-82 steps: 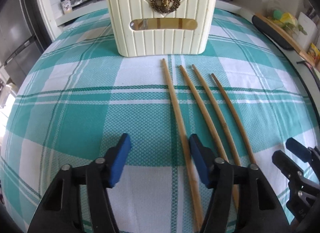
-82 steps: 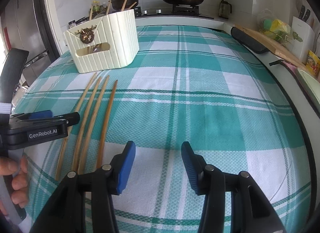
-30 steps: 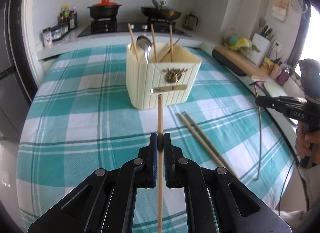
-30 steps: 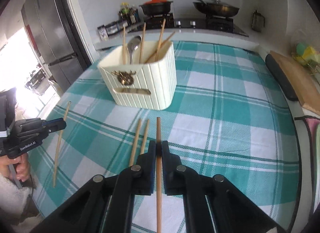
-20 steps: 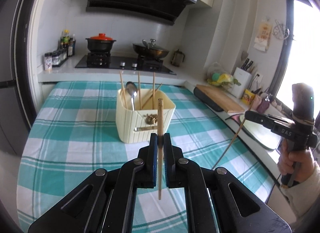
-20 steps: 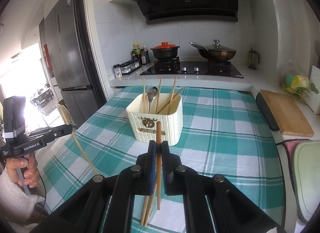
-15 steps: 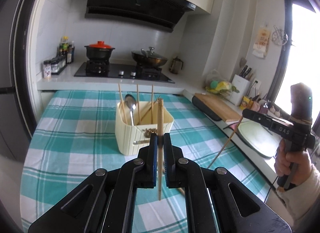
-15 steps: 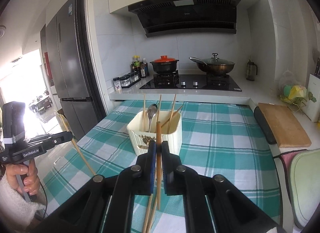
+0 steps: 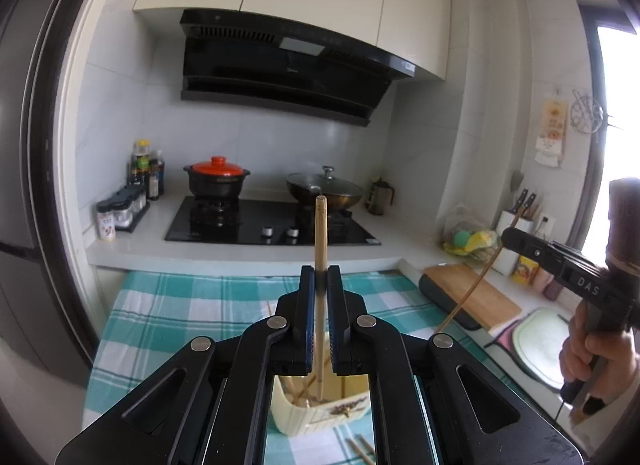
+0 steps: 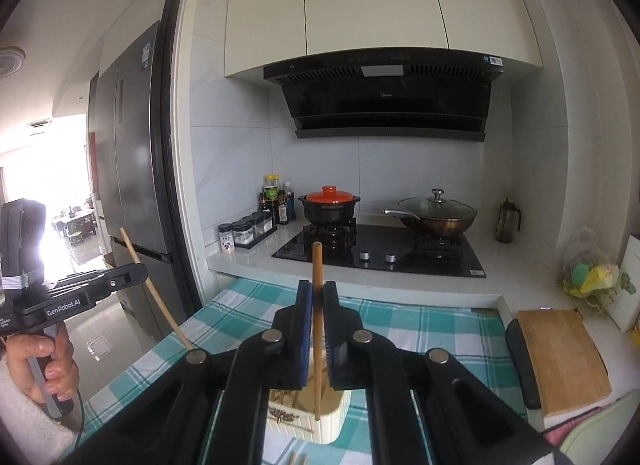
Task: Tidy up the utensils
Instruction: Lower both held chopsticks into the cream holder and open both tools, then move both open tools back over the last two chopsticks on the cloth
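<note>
Both chopsticks [image 9: 320, 233] raised — above holder [image 9: 316, 411]

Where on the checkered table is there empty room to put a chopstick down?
The tablecloth is bare between the cream holder and the white counter edge, and rightward to the dark wrist rest. It's crowded in the holder, and loose chopsticks lie on its near side.
</note>
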`<state>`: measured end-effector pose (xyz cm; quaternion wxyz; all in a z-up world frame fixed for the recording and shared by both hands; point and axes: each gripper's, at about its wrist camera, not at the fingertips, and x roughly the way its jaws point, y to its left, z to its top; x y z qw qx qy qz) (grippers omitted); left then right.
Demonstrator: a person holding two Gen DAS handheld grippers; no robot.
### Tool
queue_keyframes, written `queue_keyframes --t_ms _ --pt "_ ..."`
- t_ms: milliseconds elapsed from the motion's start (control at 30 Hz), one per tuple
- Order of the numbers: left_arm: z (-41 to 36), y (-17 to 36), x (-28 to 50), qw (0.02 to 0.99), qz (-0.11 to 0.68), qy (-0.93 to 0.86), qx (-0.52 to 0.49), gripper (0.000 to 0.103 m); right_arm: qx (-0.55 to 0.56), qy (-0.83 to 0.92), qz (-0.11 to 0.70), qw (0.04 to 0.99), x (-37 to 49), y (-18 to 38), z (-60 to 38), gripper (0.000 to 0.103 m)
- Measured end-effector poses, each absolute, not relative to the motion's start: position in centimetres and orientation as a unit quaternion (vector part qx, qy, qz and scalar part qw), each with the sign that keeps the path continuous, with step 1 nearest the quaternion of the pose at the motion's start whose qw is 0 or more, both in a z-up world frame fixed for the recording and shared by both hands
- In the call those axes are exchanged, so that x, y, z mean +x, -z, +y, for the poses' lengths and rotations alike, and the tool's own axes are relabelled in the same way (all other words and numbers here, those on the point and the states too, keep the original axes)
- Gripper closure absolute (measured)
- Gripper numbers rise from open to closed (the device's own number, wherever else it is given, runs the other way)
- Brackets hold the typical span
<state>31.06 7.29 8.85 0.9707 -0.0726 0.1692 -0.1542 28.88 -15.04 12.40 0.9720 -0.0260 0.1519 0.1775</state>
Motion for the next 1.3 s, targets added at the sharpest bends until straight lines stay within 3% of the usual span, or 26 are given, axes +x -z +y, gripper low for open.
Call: queue_keyframes --t_ms 133,467,600,633,667,733,767,833,933,1033,1300 --pt "6.5 -6.2 36.0 0.963 0.213 0.145 -0.079 0.099 -0.021 -0.183 0.178 0.967 32.9 -10.3 -13.9 0.097" --pt "3.4 2.5 43.7 0.915 0.371 0.151 -0.054 0.099 0.022 -0.207 0.394 0.895 44.3 0.9 -12.6 0.097" --pt "2.7 4.0 43.9 0.906 0.394 0.148 -0.055 0.097 0.029 -0.205 0.417 0.885 45.5 3.4 -12.0 0.094" --pt "2.8 4.0 43.6 0.905 0.394 0.147 -0.057 0.088 0.033 -0.206 0.414 0.886 45.4 3.6 -12.0 0.093" --pt "2.8 4.0 43.3 0.905 0.396 0.146 -0.057 0.068 0.038 -0.207 0.411 0.887 45.2 3.7 -12.1 0.086" --pt "3.0 3.7 41.9 0.909 0.391 0.137 -0.049 0.04 0.035 -0.199 0.401 0.893 44.4 3.3 -12.3 0.07" --pt "3.2 3.6 40.9 0.911 0.387 0.134 -0.044 0.034 0.031 -0.196 0.395 0.897 43.8 3.1 -12.5 0.065" --pt "3.5 3.5 39.0 0.909 0.392 0.138 -0.032 0.033 0.018 -0.193 0.384 0.903 41.9 2.4 -13.2 0.065" --pt "3.6 4.3 35.1 0.898 0.416 0.143 -0.002 0.022 -0.022 -0.182 0.385 0.905 37.9 2.0 -14.3 0.065" --pt "3.4 6.2 30.3 0.887 0.436 0.15 0.02 0.016 -0.062 -0.179 0.402 0.896 32.8 3.1 -15.7 0.058" --pt "0.3 13.5 21.2 0.878 0.456 0.144 -0.029 0.012 -0.092 -0.121 0.446 0.882 19.4 13.8 -19.2 0.056"
